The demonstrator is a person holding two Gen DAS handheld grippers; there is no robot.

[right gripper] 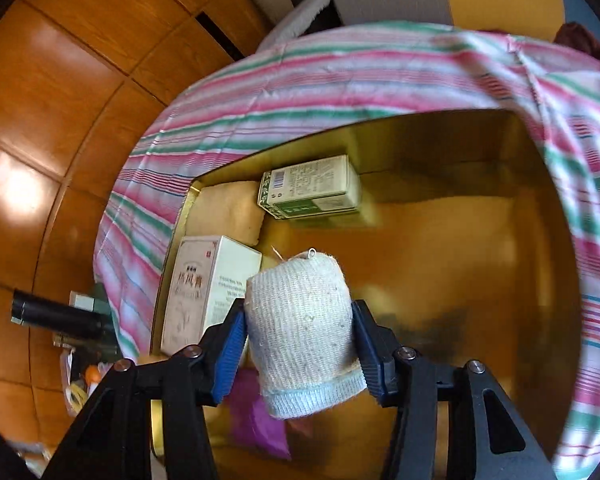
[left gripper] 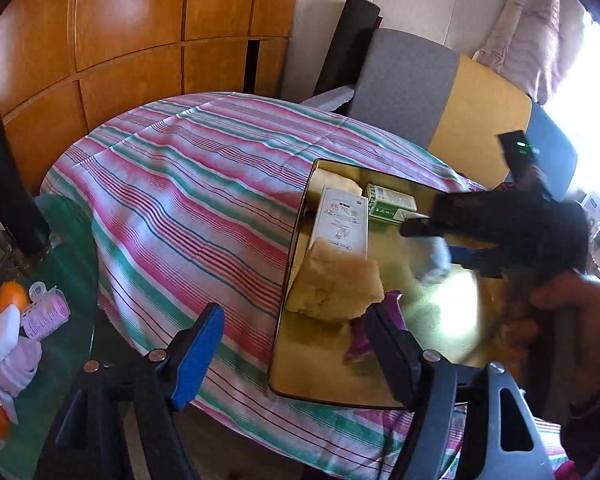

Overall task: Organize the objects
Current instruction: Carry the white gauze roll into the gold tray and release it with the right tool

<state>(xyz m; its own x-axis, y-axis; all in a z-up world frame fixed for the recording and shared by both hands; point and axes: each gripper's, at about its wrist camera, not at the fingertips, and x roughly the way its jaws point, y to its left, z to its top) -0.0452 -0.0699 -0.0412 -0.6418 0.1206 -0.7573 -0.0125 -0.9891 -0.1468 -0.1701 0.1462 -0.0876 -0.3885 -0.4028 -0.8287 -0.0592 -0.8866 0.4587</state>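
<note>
A gold tin box [left gripper: 300,312] lies open on the striped tablecloth [left gripper: 180,200]. In it are a tall white carton [left gripper: 342,222], a green-and-white carton [left gripper: 392,200], a beige spongy piece [left gripper: 340,288] and a purple packet [left gripper: 360,340]. My right gripper [right gripper: 300,320] hangs over the tin [right gripper: 460,240], shut on a rolled cream bandage with a pale blue end [right gripper: 304,328]. From the left wrist view that gripper [left gripper: 444,244] and its roll [left gripper: 434,260] are blurred. My left gripper [left gripper: 292,332] stands open over the tin's near left edge, holding nothing.
A glass side table [left gripper: 68,248] at the left carries oranges [left gripper: 12,296], lilac hair rollers [left gripper: 46,312] and a white bar [left gripper: 0,340]. A black cylinder [left gripper: 8,184] stands there. Wooden cabinets [left gripper: 120,20] are behind. A grey, yellow and blue chair back [left gripper: 440,92] stands beyond the table. A hand [left gripper: 560,312] holds the right gripper.
</note>
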